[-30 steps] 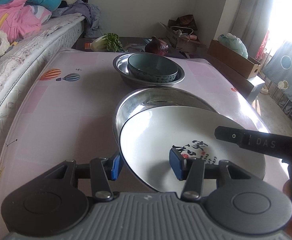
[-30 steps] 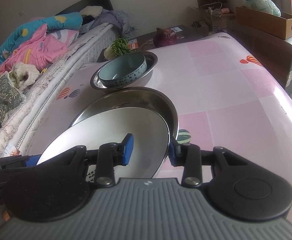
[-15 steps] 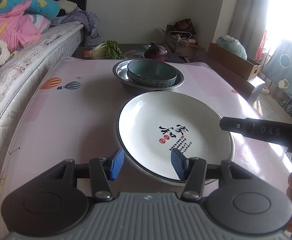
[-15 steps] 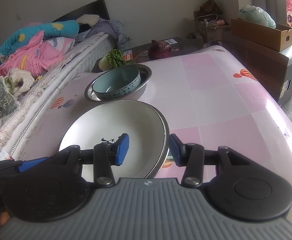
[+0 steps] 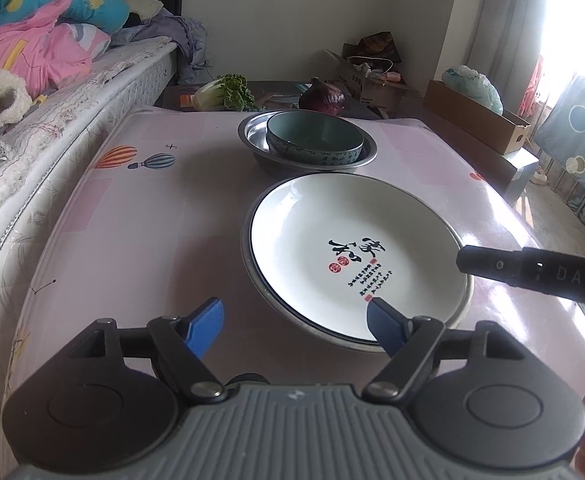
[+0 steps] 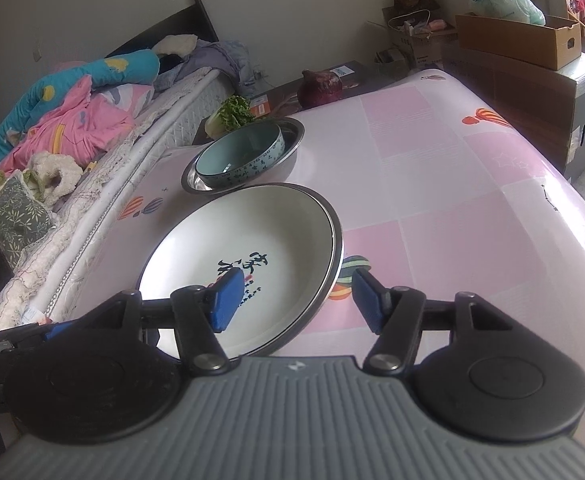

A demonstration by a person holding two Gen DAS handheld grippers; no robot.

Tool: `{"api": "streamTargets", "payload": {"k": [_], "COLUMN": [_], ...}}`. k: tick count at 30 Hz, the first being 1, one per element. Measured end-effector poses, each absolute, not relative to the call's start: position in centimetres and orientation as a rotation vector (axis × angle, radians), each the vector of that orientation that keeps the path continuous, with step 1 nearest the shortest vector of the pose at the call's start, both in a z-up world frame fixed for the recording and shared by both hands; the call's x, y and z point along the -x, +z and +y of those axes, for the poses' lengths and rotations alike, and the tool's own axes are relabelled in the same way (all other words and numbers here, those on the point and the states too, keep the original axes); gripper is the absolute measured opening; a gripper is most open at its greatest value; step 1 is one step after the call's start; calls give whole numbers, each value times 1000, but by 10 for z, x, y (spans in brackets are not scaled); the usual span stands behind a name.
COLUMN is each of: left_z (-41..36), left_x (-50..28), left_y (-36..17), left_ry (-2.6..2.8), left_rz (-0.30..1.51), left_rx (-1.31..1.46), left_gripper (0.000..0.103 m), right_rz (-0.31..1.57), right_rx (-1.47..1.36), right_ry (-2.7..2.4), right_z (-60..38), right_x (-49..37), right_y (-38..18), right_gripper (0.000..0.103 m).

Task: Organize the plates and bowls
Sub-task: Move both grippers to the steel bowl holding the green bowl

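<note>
A white plate (image 5: 332,240) with black calligraphy lies flat inside a shallow steel plate (image 5: 247,256) on the pink table. My left gripper (image 5: 295,326) is at its near edge, jaws opening; the right pad hovers over the rim and neither pad presses it. From the right wrist, the white plate (image 6: 252,240) has its right rim between the jaws of my right gripper (image 6: 297,300), which are also opening and free of it. Farther back a teal bowl (image 5: 314,140) sits in a steel basin (image 5: 252,136).
A bed with heaped bedding (image 5: 32,52) runs along the table's left side. Leafy greens (image 5: 228,94) and a purple cabbage (image 5: 322,96) lie beyond the far edge. Cardboard boxes (image 6: 520,36) stand to the right. Bare pink tabletop (image 6: 452,200) stretches right of the plates.
The white plate, held tilted over the steel plate, came down flat into it. Both grippers' jaws have spread and let go of its rim.
</note>
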State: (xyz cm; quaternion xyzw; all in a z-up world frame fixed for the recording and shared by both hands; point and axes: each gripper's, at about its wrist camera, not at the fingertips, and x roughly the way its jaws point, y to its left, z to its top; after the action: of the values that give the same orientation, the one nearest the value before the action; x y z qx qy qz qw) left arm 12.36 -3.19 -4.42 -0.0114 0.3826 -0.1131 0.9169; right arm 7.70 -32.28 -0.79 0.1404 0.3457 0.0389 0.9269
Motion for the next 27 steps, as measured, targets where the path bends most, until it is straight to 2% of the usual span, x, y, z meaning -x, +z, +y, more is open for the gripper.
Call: {"api": "streamTargets", "payload": {"k": [4, 10, 27], "left_z": [-26, -16, -16], "left_x": [-124, -128, -133], "left_y": [-40, -34, -39], "left_ry": [-240, -233, -224], "left_rz": [790, 788, 805], "left_rx": [52, 88, 88], "left_gripper": [87, 90, 91], "right_rz": [700, 691, 709], "right_rx": [-302, -327, -368], "right_ry": [86, 93, 77], "right_z": [-324, -326, -337], "right_x": [-75, -72, -70], "right_y": [-4, 0, -5], "right_gripper": [63, 65, 66]}}
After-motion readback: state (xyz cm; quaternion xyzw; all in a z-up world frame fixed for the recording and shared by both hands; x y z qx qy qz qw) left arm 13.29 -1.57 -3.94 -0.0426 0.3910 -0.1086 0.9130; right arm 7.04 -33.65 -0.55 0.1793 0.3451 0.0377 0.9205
